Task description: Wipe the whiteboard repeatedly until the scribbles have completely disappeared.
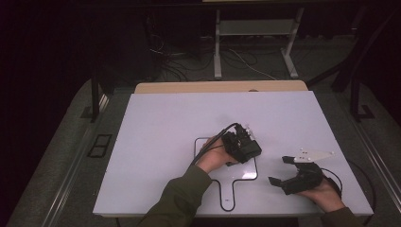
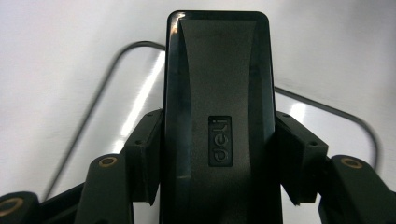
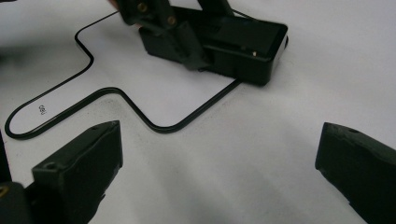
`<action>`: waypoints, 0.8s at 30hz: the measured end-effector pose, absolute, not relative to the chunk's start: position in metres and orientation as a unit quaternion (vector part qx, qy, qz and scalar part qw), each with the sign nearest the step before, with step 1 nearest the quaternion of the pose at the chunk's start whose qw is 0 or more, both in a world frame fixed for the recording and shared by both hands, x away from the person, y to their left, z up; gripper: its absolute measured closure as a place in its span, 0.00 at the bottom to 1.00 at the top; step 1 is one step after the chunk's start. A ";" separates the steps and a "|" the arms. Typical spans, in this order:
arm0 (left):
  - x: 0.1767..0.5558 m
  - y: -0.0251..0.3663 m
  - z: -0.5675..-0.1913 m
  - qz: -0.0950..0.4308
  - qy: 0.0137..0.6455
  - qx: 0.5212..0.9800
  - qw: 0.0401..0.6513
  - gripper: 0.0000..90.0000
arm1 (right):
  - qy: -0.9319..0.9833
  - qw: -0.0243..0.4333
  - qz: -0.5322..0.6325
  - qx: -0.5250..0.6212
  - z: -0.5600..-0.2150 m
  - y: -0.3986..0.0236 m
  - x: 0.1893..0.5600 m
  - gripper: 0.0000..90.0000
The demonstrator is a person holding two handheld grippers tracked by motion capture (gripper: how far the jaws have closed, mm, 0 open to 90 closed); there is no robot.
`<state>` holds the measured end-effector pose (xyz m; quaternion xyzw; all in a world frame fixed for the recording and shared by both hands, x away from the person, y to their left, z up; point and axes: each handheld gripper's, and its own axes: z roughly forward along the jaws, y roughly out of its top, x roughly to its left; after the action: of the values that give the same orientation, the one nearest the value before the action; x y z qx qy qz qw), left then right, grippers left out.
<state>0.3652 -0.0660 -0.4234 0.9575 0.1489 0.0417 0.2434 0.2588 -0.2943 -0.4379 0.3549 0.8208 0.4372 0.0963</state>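
A black box-shaped device with "deli" embossed on it (image 2: 218,84) is clamped between the two jaws of my left gripper (image 2: 217,144). It rests low over the white board (image 1: 156,142), inside a black paddle-shaped outline (image 1: 227,190). The right gripper view has the same device (image 3: 243,44) lying flat with the left gripper's jaw (image 3: 182,42) pressed on its side. My right gripper (image 1: 280,170) stands open near the board's front right, jaws wide apart with nothing between them (image 3: 219,158).
The outline's handle end (image 3: 42,119) runs toward the front edge of the board. A wooden tabletop strip (image 1: 217,87) lies behind the board. Table legs and cables (image 1: 217,52) stand on the dark floor beyond.
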 end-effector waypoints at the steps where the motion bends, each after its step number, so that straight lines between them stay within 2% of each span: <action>1: 0.362 -0.066 -0.424 0.042 0.148 0.957 0.245 0.44 | 0.821 0.096 0.438 0.355 -0.438 -0.294 0.259 0.00; 16: 0.397 -0.050 -0.425 0.053 0.207 0.945 0.248 0.44 | 0.820 0.096 0.439 0.356 -0.437 -0.295 0.258 0.00; 24: 0.384 -0.057 -0.424 0.047 0.179 0.951 0.247 0.44 | 0.821 0.096 0.438 0.354 -0.438 -0.294 0.259 0.00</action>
<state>0.3845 -0.0572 -0.4241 0.9510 0.1791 0.0472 0.2475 0.2588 -0.2944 -0.4377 0.3539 0.8208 0.4380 0.0962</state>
